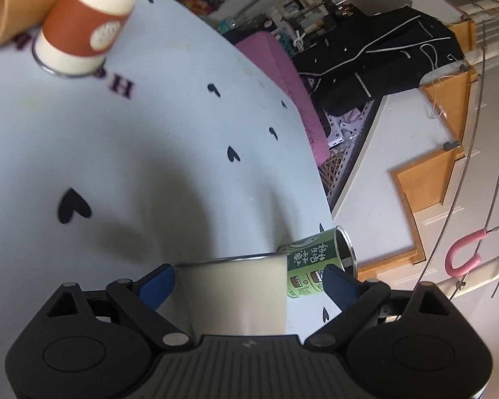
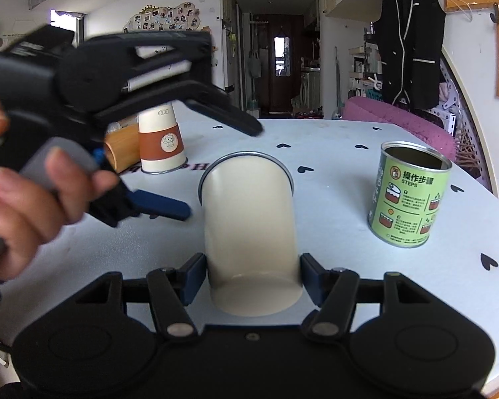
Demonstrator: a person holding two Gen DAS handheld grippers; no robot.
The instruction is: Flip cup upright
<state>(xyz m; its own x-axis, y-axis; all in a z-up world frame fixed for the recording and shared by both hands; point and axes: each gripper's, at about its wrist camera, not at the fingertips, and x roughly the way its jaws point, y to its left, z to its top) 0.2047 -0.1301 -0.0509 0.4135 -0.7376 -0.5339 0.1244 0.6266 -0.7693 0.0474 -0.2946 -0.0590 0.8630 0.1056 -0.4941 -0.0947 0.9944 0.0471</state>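
A cream cup with a metal rim (image 2: 249, 226) lies on its side on the pale blue table (image 2: 332, 193), its mouth pointing away. My right gripper (image 2: 252, 281) has its blue fingers against both sides of the cup's base end. In the left wrist view the same cup (image 1: 236, 292) sits between the fingers of my left gripper (image 1: 248, 284), which is open wide with a gap on the right side. The left gripper also shows in the right wrist view (image 2: 216, 169), held by a hand at the left, open, just left of the cup.
A green tin can (image 2: 411, 196) stands open to the right of the cup; it also shows in the left wrist view (image 1: 319, 262). A brown-and-white paper cup (image 2: 161, 143) stands upside down at the back left, beside a lying bamboo tube (image 2: 121, 149). A pink cushion (image 2: 399, 123) lies beyond the table edge.
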